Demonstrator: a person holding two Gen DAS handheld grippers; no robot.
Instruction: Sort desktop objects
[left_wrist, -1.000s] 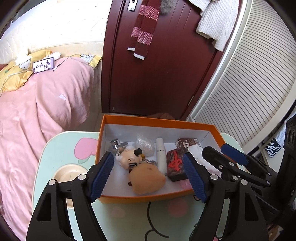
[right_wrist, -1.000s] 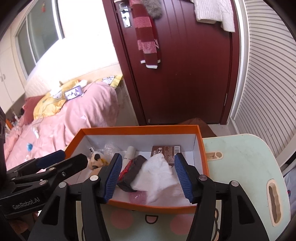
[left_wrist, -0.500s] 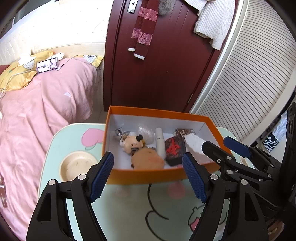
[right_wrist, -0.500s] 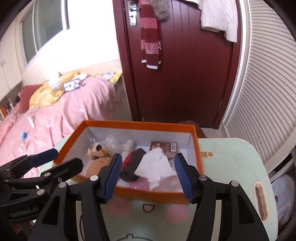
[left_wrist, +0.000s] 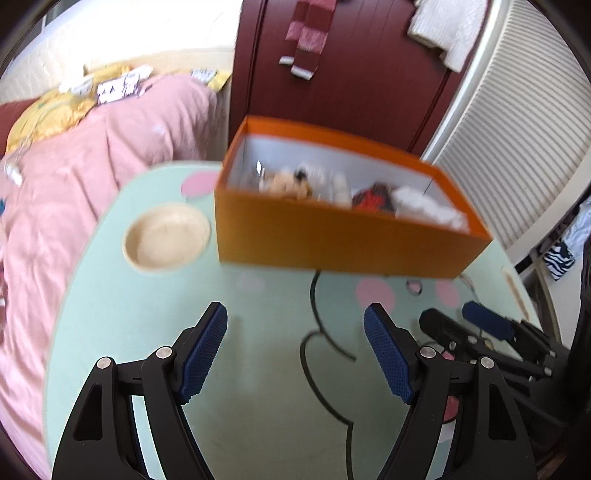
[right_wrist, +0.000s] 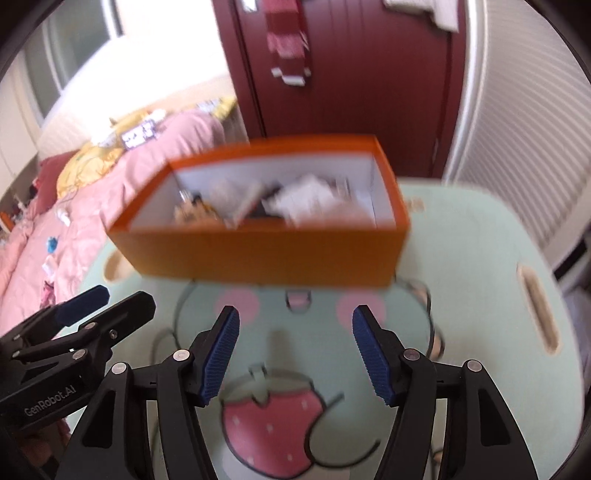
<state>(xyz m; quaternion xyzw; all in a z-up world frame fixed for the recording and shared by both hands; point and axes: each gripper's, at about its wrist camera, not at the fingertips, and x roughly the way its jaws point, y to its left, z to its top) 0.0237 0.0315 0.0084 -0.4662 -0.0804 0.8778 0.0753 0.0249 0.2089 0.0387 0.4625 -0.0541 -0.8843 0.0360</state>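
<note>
Pulling back now: both the left gripper (left_wrist: 295, 347) and right gripper (right_wrist: 295, 350) have left the orange box (left_wrist: 343, 243), jaws spread and empty, stuff inside it, so sorting looks basically finished.

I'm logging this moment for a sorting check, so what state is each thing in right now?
Left gripper: open, holding nothing, over the table.
Right gripper: open, holding nothing, over the table.
Orange box: lid off, upright on the table, small items inside.
Bowl: upright, nothing visible in it, beside the box.
White tissue: crumpled, lying in the box.
Door: shut, scarf hanging on it.
</note>
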